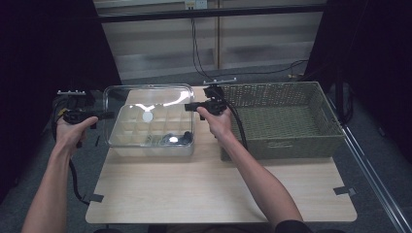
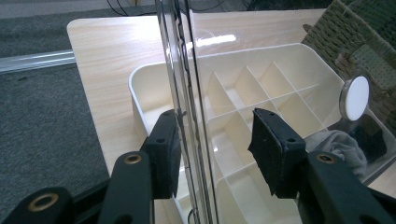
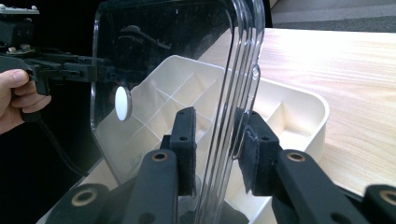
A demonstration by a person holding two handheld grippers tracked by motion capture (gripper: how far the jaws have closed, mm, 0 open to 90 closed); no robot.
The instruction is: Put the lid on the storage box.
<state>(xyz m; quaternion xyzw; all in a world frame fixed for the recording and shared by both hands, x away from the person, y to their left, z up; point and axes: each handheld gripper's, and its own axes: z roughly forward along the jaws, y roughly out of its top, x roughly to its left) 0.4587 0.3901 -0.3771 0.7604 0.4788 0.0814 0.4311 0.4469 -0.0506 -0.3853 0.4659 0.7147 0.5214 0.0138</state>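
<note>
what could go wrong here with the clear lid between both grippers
1. The left gripper has its jaws spread wide around the clear lid edge, so that side may slip or drop.
2. The right gripper straddles the opposite edge with little contact showing; uneven lifting could twist the lid against the divided box.
3. The woven basket sits close beside the right hand, so a swing that way could knock it.
</note>
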